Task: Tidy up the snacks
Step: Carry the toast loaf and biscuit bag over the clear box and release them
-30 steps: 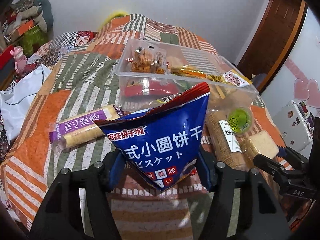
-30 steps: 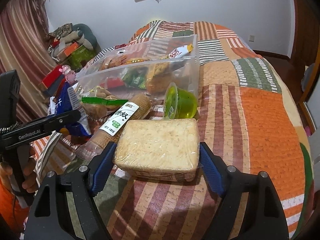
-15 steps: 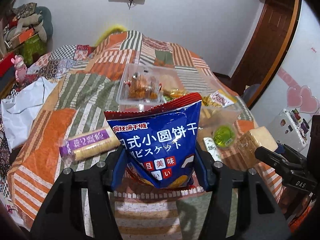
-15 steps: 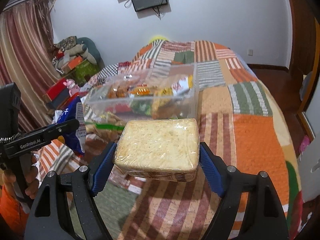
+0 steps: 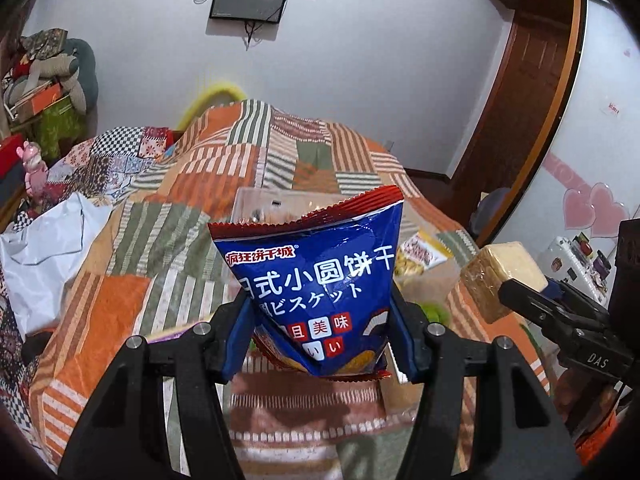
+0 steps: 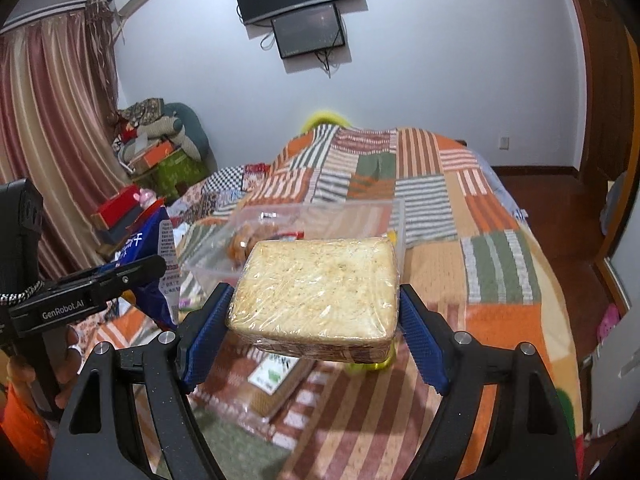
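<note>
My left gripper [image 5: 320, 340] is shut on a blue biscuit bag [image 5: 316, 276] with a red crimped top, held upright above the bed. In the right wrist view my right gripper [image 6: 314, 332] is shut on a wrapped bread block [image 6: 316, 292], held level in the air. That bread block [image 5: 500, 276] also shows at the right of the left wrist view, and the blue bag [image 6: 154, 248] at the left of the right wrist view. A clear plastic box [image 6: 320, 216] with several snacks lies on the bed behind both.
A patchwork quilt [image 6: 500, 264] covers the bed. Below the bread lie a long brown cracker pack [image 6: 280, 376] and a green jelly cup [image 6: 368, 364]. A white cloth [image 5: 44, 256] sits at the bed's left edge. Clutter is piled by the curtain [image 6: 48, 120].
Both grippers have risen with their loads: bag and bread now hang well above the quilt, and the views tilted up to show more wall and the screens.
</note>
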A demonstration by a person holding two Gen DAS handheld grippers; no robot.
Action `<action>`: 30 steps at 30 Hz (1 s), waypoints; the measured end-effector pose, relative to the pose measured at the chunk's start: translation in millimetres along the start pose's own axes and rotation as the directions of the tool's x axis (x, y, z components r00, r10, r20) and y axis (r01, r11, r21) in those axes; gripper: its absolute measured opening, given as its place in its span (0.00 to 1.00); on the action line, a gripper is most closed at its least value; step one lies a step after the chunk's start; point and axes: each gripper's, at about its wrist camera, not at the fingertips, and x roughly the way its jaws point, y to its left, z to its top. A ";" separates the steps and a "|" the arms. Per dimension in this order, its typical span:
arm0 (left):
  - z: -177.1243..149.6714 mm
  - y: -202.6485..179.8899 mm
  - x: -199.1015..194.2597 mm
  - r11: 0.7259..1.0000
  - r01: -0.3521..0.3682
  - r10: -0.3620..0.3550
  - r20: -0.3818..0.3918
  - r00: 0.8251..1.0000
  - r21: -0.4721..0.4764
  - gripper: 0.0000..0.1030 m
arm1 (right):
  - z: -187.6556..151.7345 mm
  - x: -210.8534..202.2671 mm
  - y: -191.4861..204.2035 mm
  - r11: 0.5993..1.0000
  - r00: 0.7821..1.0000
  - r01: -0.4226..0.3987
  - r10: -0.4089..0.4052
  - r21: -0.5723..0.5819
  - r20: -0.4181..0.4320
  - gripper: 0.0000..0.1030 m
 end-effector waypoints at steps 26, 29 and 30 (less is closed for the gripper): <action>63.0 -28.7 64.7 0.998 0.040 -0.041 0.034 0.999 0.050 0.57 | 55.7 39.0 -4.1 0.998 0.996 0.034 -0.029 -0.059 0.079 0.76; 67.7 -31.0 77.6 0.998 0.038 -0.039 0.023 0.999 0.050 0.57 | 58.0 45.8 -6.5 0.997 0.997 0.038 -0.034 -0.064 0.071 0.76; 69.2 -31.0 82.6 0.998 0.036 -0.037 0.018 0.999 0.052 0.57 | 58.4 48.3 -7.8 0.997 0.997 0.040 -0.036 -0.066 0.066 0.76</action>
